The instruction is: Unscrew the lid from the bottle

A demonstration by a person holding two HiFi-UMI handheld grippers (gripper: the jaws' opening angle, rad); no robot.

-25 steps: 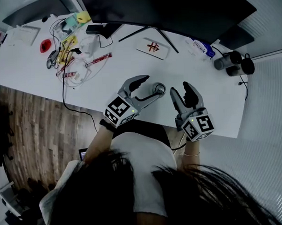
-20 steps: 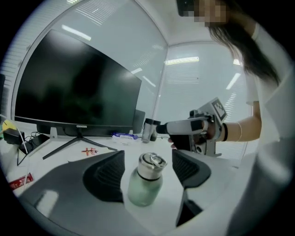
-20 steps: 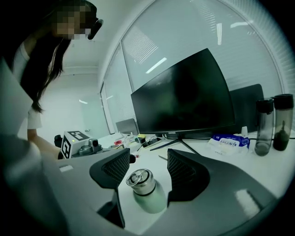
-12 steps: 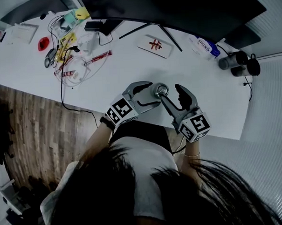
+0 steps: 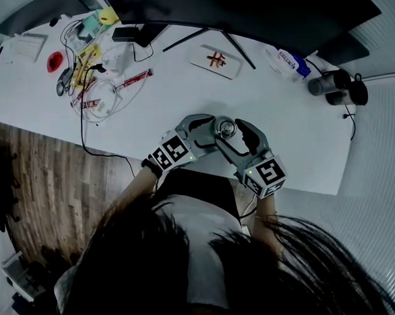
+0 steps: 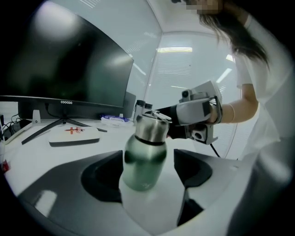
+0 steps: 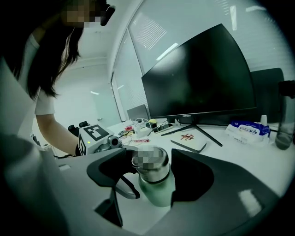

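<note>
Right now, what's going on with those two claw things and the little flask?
A person holds a two-jaw gripper in each hand over a white desk. A small green bottle stands there, its steel lid on. The left gripper straddles the bottle's body, the right gripper the lid. Both pairs of jaws are opening, with neither pressing on the bottle, so nothing is gripped at this moment.

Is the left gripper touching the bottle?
Cannot tell. Left gripper view: the bottle stands between the left gripper's opening jaws; table shows on one side, but on the other its edge meets the pad with no clear gap.
</note>
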